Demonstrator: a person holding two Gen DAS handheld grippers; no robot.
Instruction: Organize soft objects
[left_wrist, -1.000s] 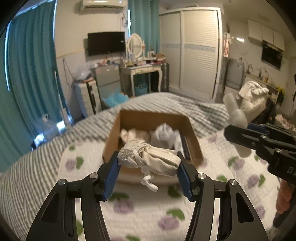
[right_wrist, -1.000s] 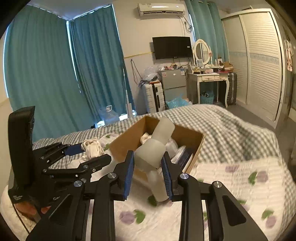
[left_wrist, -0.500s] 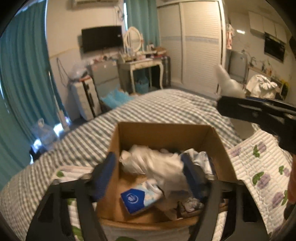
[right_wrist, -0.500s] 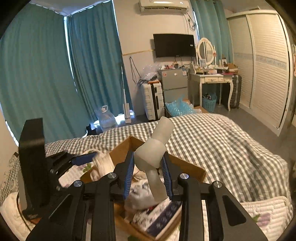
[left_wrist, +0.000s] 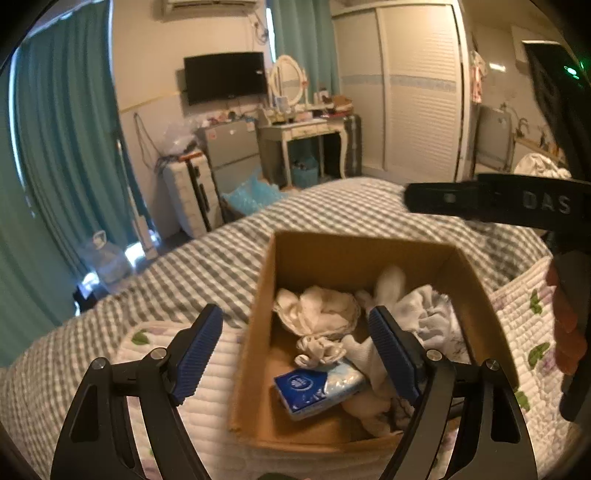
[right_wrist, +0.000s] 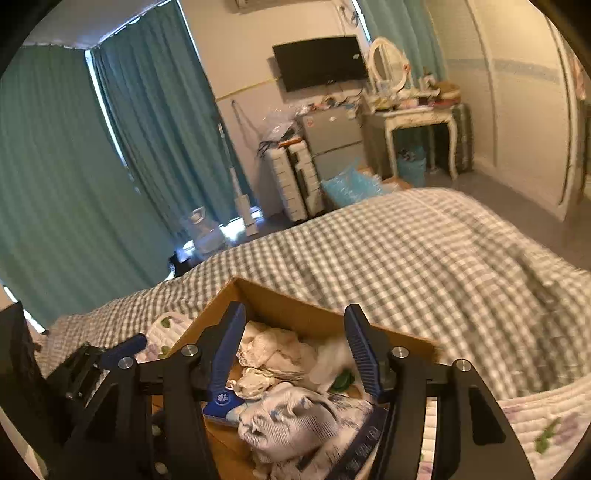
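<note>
A brown cardboard box (left_wrist: 295, 254) sits on the bed and also shows in the right wrist view (right_wrist: 280, 299). Inside lie a crumpled white mesh cloth (left_wrist: 317, 310), a white soft toy (left_wrist: 391, 280), a pale patterned cloth (right_wrist: 291, 417) and a blue tissue pack (left_wrist: 310, 384). My left gripper (left_wrist: 295, 354) is open and empty, just above the box's near side. My right gripper (right_wrist: 295, 350) is open and empty over the box; its black body (left_wrist: 495, 203) crosses the left wrist view at upper right.
The box rests on a white quilt with purple flowers (left_wrist: 155, 354) over a grey checked bedspread (right_wrist: 424, 251). Teal curtains (right_wrist: 92, 166), a white dressing table (left_wrist: 306, 129), a wardrobe (left_wrist: 417, 92) and a water jug (left_wrist: 107, 254) stand beyond the bed.
Both grippers moved forward over the box and opened. The white mesh cloth left my left gripper and the white soft toy left my right gripper; both now lie in the box.
</note>
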